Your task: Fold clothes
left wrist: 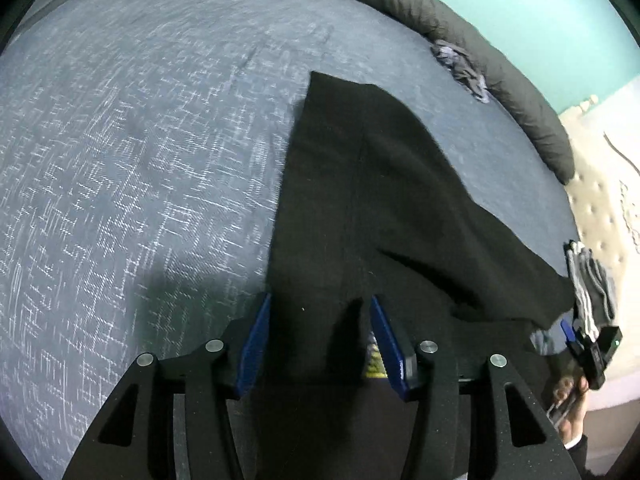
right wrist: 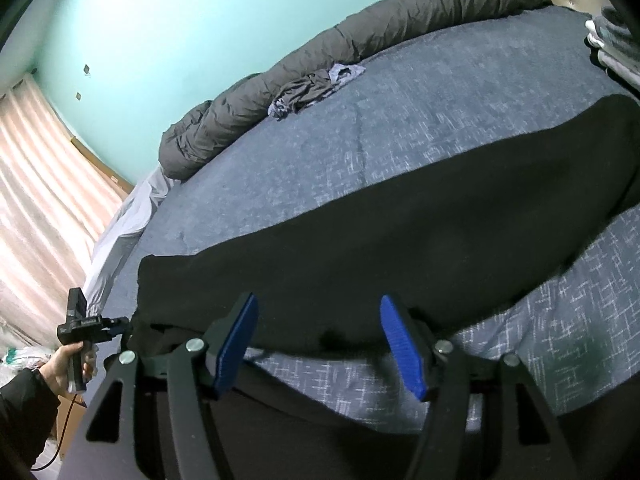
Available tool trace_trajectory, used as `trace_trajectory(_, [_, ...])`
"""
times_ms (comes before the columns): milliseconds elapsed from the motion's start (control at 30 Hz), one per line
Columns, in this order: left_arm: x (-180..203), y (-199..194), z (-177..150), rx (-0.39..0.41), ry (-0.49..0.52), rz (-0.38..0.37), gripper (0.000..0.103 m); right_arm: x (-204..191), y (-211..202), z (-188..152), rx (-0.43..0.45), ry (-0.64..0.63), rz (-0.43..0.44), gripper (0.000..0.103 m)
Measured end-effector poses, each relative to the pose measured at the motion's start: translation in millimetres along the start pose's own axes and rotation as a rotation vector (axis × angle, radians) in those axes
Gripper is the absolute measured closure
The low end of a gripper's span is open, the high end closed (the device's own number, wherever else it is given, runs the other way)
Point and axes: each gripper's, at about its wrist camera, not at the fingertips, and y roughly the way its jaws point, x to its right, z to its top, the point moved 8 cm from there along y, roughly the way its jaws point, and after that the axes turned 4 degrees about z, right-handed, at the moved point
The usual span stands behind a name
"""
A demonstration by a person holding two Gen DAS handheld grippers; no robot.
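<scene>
garment: a black garment (left wrist: 360, 216) lies spread lengthwise on the blue-grey bedspread (left wrist: 132, 152), near the edge of the bed closest to the person; it looks like trousers or a long folded piece, though which I cannot tell
left gripper: the left gripper (left wrist: 318, 340) stands about half open over one end of the cloth, blue pads either side of it but not pressing; nothing held
right gripper: the right gripper (right wrist: 318, 340) is open somewhat wider, its tips at the near long edge of the cloth; nothing held
handling: probably light, soft and limp, so it should sag and drag if lifted by one point; dark knit cloth is unlikely to slip from ribbed pads
where to hold: likely best pinched at two corners of one short end, both layers together, then carried over to the far end
left view only: a striped folded stack (left wrist: 592, 280) beside the garment's end, and the tufted headboard (left wrist: 600, 200)
right view only: the curtain (right wrist: 48, 200), the person's hand (right wrist: 70, 364) on the other handle, and the whole long edge of the cloth
both views: a rolled grey duvet (right wrist: 360, 36) and a crumpled grey garment (right wrist: 312, 88) at the far side
</scene>
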Motion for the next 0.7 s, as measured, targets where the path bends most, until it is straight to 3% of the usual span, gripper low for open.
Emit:
trace_trajectory(233, [21.6, -6.4, -0.6, -0.003, 0.051, -0.059, 0.05, -4.0, -4.4, -2.1, 0.005, 0.008, 0.002, 0.038])
trace_trajectory(433, [34.2, 14.2, 1.4, -0.049, 0.097, -0.041, 0.05, -6.3, -3.6, -2.5, 0.005, 0.007, 0.003, 0.038])
trace_trajectory(500, [35.6, 19.5, 3.0, -0.047, 0.111, -0.023, 0.057, -6.8, -2.3, -3.3, 0.001, 0.007, 0.003, 0.038])
trace_trajectory(567, [36.1, 21.5, 4.7, -0.042, 0.128, 0.011, 0.089, -7.1, -1.6, -3.8, -0.001, 0.006, 0.001, 0.038])
trace_trajectory(600, [36.5, 18.6, 6.7, -0.027, 0.137, 0.025, 0.097, -6.0, -1.8, -4.1, -0.001, 0.007, 0.001, 0.038])
trace_trajectory(700, [40.7, 6.2, 13.8, 0.025, 0.166, 0.052, 0.1, -2.6, -2.0, -4.7, -0.001, 0.01, -0.003, 0.038])
